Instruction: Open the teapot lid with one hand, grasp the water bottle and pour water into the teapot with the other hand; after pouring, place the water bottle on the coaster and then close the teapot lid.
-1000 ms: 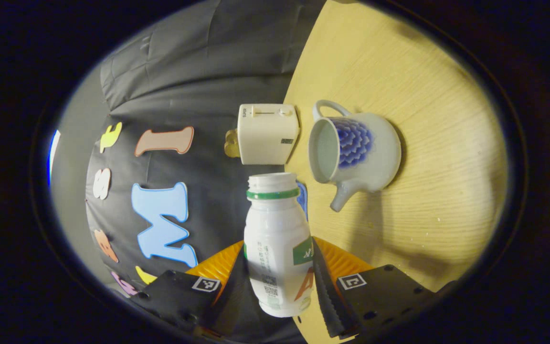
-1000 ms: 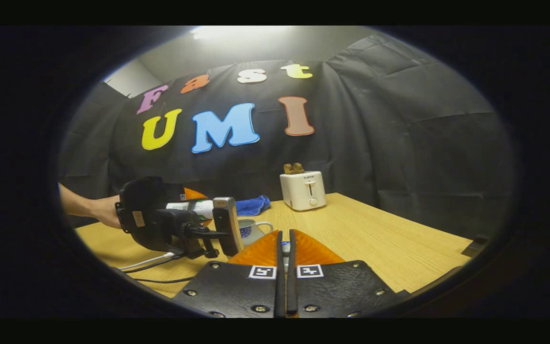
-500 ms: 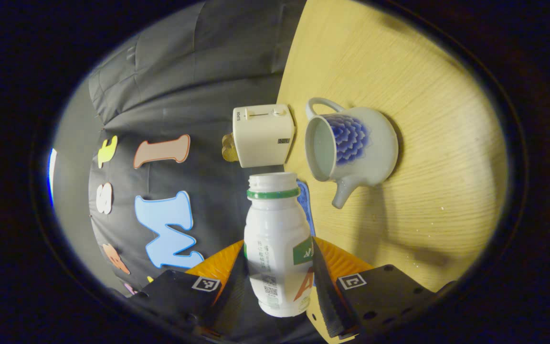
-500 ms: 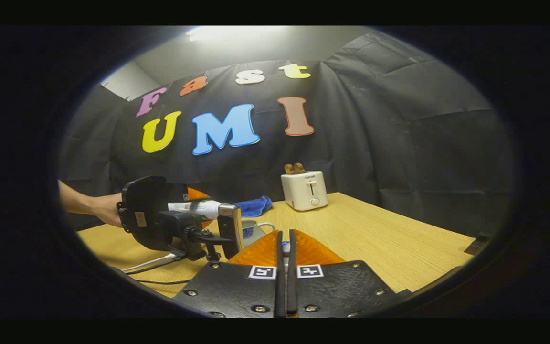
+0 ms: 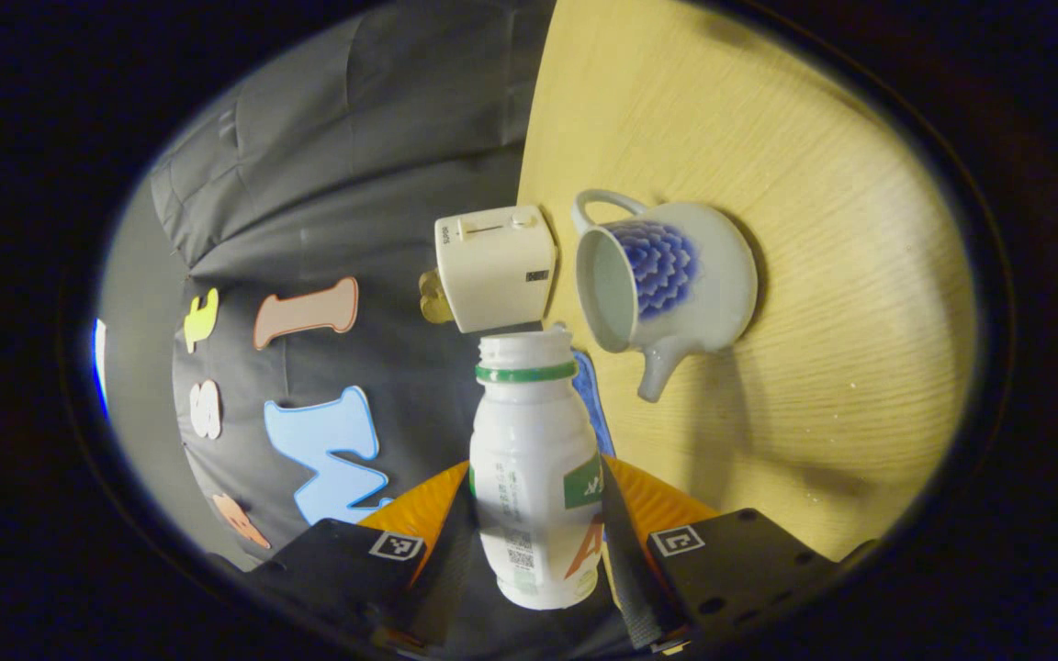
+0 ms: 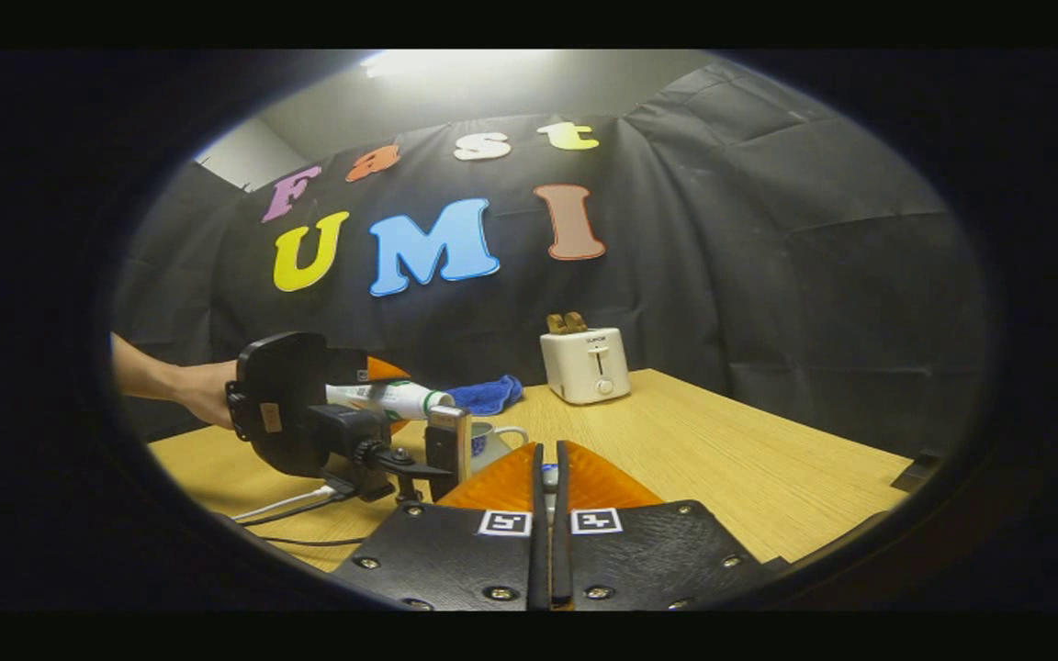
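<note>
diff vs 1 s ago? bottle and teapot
The left gripper has carried the water bottle nearer the open teapot; in the right gripper view the bottle's mouth now reaches further out toward the teapot, lying nearly level. No water stream is visible. Unchanged: the grip on the bottle, the right gripper shut with something small between its fingers, the toaster and blue cloth in place.

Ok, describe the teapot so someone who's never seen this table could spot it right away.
Start at the wooden table and find the cream toaster at its back edge by the black cloth. The teapot stands on the table beside it. It is the pale ceramic pot with a blue scale pattern, loop handle, short spout and open top.
</note>
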`<action>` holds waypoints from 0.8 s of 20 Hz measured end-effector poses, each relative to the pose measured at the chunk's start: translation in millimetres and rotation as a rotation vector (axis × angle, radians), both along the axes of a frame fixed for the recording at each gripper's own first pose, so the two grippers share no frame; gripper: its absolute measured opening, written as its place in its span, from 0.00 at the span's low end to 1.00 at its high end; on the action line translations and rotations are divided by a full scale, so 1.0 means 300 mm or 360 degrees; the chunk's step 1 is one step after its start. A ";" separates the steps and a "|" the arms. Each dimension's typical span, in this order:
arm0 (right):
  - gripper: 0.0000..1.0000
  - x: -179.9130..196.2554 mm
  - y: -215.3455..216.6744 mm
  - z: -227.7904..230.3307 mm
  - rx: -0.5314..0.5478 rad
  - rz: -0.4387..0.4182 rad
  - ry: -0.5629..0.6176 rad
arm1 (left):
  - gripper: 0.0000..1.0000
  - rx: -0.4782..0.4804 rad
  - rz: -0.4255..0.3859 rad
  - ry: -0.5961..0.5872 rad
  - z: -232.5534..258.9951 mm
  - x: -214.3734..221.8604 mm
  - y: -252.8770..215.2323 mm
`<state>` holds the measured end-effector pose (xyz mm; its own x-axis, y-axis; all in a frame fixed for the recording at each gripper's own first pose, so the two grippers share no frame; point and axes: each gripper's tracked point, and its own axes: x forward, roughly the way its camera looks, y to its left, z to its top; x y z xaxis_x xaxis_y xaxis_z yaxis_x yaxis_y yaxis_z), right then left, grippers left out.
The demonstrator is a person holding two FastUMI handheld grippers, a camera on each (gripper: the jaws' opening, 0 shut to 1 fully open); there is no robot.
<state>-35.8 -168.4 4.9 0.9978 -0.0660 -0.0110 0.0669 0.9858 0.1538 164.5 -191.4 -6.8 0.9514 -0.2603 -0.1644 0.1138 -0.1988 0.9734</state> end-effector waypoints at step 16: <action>0.01 -0.005 -0.003 0.011 -0.0007 0.0001 -0.0009 | 0.75 0.0111 -0.0036 -0.0047 0.018 0.005 0.002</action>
<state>-37.2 -169.2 8.4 0.9979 -0.0653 -0.0050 0.0653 0.9865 0.1500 166.1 -190.7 -1.5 0.9501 -0.2707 -0.1550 0.0801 -0.2686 0.9599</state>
